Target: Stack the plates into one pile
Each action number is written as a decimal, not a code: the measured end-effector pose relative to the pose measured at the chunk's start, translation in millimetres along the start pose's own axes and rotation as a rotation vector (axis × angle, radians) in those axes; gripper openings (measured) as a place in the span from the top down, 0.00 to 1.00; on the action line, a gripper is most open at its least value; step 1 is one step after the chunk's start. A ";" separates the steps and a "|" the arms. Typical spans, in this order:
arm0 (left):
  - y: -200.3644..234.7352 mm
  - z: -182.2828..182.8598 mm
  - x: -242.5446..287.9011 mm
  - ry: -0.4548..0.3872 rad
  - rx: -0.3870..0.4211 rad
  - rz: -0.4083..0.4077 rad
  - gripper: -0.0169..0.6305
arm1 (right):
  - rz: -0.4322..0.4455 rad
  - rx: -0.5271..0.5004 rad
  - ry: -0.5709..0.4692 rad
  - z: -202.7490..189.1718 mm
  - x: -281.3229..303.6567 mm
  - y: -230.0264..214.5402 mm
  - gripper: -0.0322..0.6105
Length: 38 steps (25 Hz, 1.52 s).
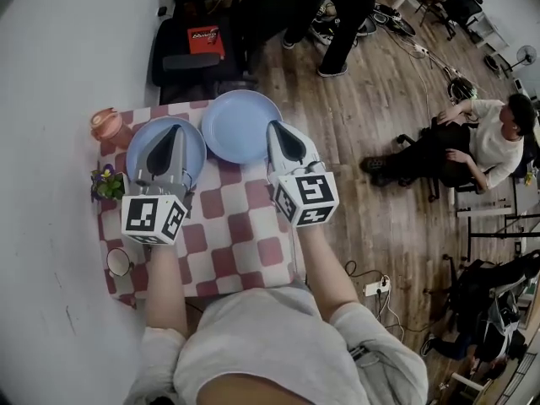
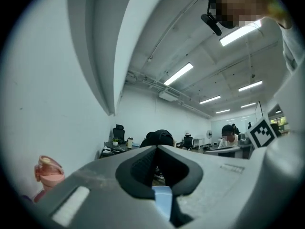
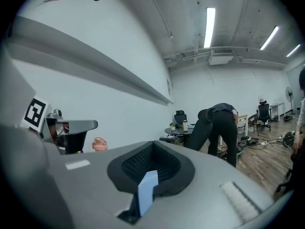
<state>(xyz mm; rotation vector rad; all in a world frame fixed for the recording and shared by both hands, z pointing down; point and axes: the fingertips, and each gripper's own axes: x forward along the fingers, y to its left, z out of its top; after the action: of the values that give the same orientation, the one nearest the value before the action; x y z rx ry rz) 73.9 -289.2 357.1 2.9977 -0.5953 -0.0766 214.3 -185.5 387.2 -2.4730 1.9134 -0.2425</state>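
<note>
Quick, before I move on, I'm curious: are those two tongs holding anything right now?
Left tongs: closed, holding nothing.
Right tongs: closed, holding nothing.

The left forearm (image 1: 165, 285) and right forearm (image 1: 326, 264) stretch forward side by side. The left gripper (image 1: 175, 133) and right gripper (image 1: 281, 133) point ahead, roughly level, each with its jaws pressed together.
</note>
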 end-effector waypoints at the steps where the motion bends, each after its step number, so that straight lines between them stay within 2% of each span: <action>1: -4.0 3.6 2.4 -0.007 0.007 -0.017 0.97 | -0.012 -0.001 -0.009 2.6 -4.5 -4.3 0.95; 4: -12.1 10.1 9.8 -0.011 0.026 -0.050 0.97 | -0.040 -0.007 -0.022 8.2 -14.0 -14.5 0.95; 7: -12.4 6.1 19.1 0.027 0.028 -0.067 0.97 | -0.058 -0.003 -0.014 8.1 -17.8 -22.3 0.95; 15: 4.7 -44.4 54.4 0.255 -0.027 -0.109 0.97 | -0.104 0.071 0.116 -25.1 -6.8 -47.9 0.95; 24: 30.2 -108.7 94.9 0.477 -0.077 -0.102 0.95 | -0.142 0.187 0.293 -84.6 11.3 -76.6 0.95; 26: 35.3 -129.7 102.5 0.539 -0.065 -0.098 0.94 | -0.148 0.198 0.338 -99.4 15.6 -82.4 0.93; 31: 47.2 -181.3 117.2 0.699 0.024 -0.104 0.89 | -0.168 0.254 0.424 -137.2 23.8 -95.1 0.91; 38: 65.5 -222.0 142.9 0.814 0.083 -0.105 0.82 | -0.193 0.349 0.524 -191.4 30.6 -106.5 0.80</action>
<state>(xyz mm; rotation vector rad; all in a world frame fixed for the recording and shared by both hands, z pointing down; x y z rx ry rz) 195.5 -388.1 579.5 2.7573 -0.3384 1.1118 300.2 -170.5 590.5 -2.5041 1.5661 -1.2181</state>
